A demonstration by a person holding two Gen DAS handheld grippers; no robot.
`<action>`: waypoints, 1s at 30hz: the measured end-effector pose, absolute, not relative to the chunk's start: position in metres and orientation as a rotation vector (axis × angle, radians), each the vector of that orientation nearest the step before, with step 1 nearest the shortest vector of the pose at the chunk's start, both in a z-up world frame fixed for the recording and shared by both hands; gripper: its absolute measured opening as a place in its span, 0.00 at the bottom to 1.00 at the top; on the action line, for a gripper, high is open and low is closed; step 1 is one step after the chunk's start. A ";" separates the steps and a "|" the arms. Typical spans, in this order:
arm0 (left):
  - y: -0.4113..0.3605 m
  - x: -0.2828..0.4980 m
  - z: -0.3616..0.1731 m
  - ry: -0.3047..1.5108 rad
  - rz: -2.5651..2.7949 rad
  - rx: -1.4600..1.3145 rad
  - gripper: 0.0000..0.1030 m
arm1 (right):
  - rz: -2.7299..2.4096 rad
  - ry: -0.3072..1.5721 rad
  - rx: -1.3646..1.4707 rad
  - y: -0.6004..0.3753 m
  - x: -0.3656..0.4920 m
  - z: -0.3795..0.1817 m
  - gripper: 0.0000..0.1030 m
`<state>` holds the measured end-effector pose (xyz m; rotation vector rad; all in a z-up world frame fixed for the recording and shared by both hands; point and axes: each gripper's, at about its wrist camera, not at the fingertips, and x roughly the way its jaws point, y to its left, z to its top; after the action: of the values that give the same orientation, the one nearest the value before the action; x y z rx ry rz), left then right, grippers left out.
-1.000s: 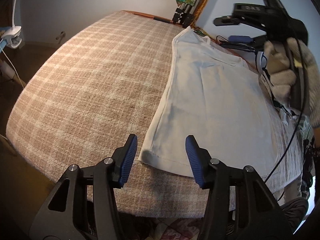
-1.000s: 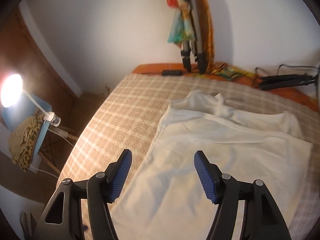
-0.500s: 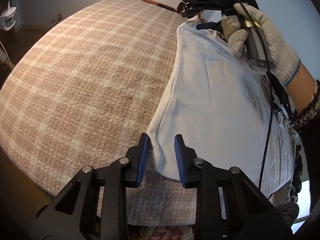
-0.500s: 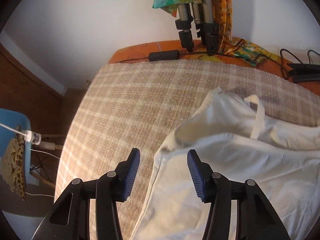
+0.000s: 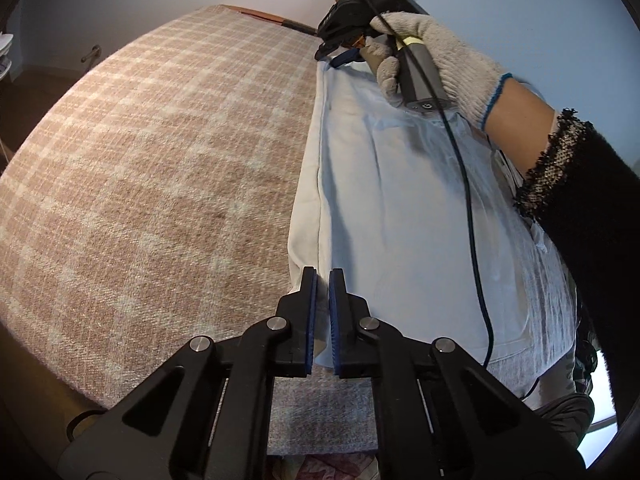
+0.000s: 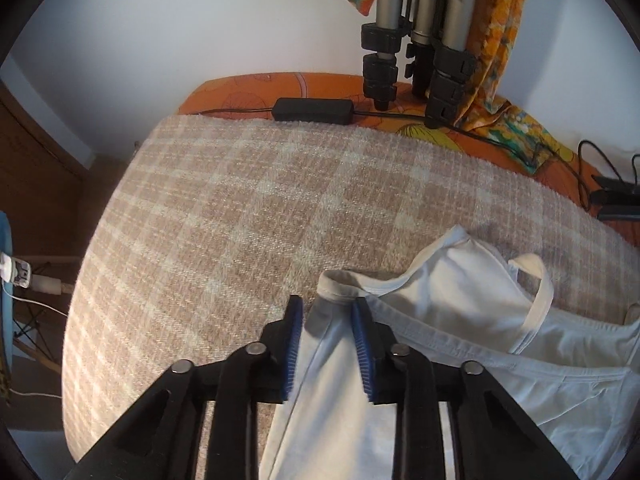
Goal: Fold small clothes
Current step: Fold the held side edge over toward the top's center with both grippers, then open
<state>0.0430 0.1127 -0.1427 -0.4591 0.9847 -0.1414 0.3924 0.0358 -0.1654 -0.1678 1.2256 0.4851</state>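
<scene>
A white undershirt [image 5: 400,208] lies flat on the plaid blanket [image 5: 160,160], folded lengthwise. My left gripper [image 5: 322,280] is shut on the shirt's near left bottom corner. My right gripper [image 6: 326,312] straddles the shirt's far left edge near the shoulder [image 6: 340,284], its jaws partly closed with cloth between them; it also shows in the left wrist view [image 5: 340,52], held by a gloved hand [image 5: 436,56]. The shirt's neckline and straps [image 6: 536,308] lie to the right.
A tripod [image 6: 416,52] with colourful cloth stands at the far side on an orange cover [image 6: 248,92]. A black power adapter [image 6: 312,110] and cables [image 6: 592,160] lie there. The blanket's edge drops off at the left [image 6: 84,280].
My left gripper closed onto the shirt's near corner. My right gripper moved forward to the far shoulder edge and narrowed its jaws around the cloth.
</scene>
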 end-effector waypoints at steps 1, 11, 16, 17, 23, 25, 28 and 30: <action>0.112 0.043 -0.142 0.981 -0.144 -0.455 0.04 | 0.483 1.219 -0.179 0.036 0.393 -0.165 0.09; 0.094 0.039 -0.126 0.925 -0.196 -0.384 0.02 | 0.546 1.150 -0.079 0.000 0.386 -0.144 0.01; 0.072 0.041 -0.120 0.914 -0.246 -0.338 0.02 | 0.547 1.101 -0.040 -0.032 0.381 -0.125 0.01; 0.067 0.042 -0.119 0.915 -0.256 -0.327 0.02 | 0.543 1.092 -0.029 -0.040 0.380 -0.122 0.01; 0.036 0.045 -0.117 0.922 -0.318 -0.285 0.02 | 0.509 1.058 -0.025 -0.087 0.370 -0.112 0.01; 0.026 0.048 -0.117 0.929 -0.342 -0.277 0.02 | 0.490 1.051 -0.047 -0.096 0.369 -0.114 0.01; 0.011 0.052 -0.119 0.932 -0.361 -0.240 0.02 | 0.462 1.054 -0.035 -0.107 0.375 -0.120 0.01; 0.005 0.052 -0.121 0.942 -0.370 -0.234 0.02 | 0.443 1.052 -0.028 -0.111 0.381 -0.124 0.01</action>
<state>0.0519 0.0053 -0.1209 -0.2343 0.9416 -0.3699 0.3805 -0.1109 -0.1238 -0.0284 1.0524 0.4434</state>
